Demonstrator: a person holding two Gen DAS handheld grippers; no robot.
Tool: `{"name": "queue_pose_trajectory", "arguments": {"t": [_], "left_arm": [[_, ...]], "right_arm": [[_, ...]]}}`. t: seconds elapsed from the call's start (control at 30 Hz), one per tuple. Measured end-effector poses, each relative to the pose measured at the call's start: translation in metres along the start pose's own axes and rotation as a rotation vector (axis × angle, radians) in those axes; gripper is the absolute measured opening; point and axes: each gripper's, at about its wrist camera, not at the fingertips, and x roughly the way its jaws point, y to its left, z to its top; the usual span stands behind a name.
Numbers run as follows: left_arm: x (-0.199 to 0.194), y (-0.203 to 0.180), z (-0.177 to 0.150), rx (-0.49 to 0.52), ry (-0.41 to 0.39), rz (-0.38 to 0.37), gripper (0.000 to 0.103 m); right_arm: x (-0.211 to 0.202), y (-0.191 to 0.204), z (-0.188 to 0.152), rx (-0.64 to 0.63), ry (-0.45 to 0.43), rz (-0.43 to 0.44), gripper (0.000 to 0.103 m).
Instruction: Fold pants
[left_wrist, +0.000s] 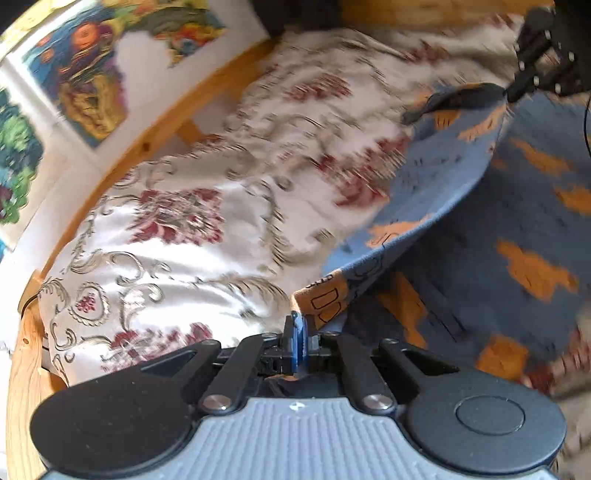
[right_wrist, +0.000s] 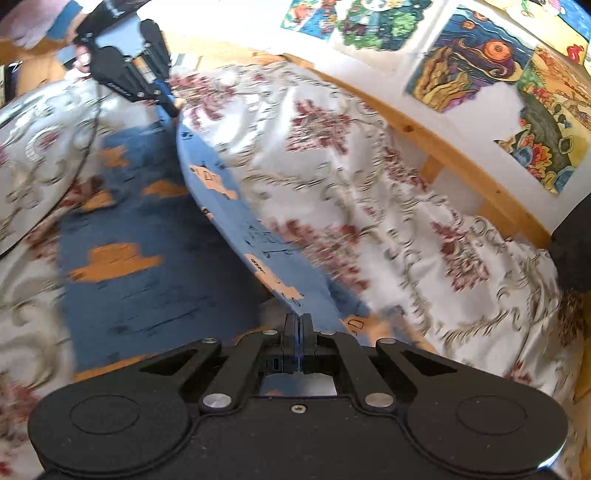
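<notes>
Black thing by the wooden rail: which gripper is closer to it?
Right. The right gripper pinches the pants close beside the black thing; the left gripper holds the pants' other end, far across the bed.

One pants, two grippers (one bedspread).

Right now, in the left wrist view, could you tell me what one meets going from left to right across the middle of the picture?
Colourful pictures on the wall → wooden bed rail → floral bedspread → lifted edge of the blue pants → lower layer of the pants. The left gripper and right gripper each pinch that lifted edge.
</notes>
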Motion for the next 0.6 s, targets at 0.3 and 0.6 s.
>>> {"name": "queue_pose_trajectory", "arguments": {"t": [0.3, 0.6], "left_arm": [[0.005, -0.043, -0.033, 0.081, 0.078, -0.017, 0.003], [0.008, -0.055, -0.043, 0.097, 0.104, 0.041, 0.015]], "right_arm": [[-0.001, 0.080, -0.031, 0.030, 0.031, -0.047, 0.000], [0.008, 0.105, -0.048, -0.017, -0.010, -0.118, 0.016]]}}
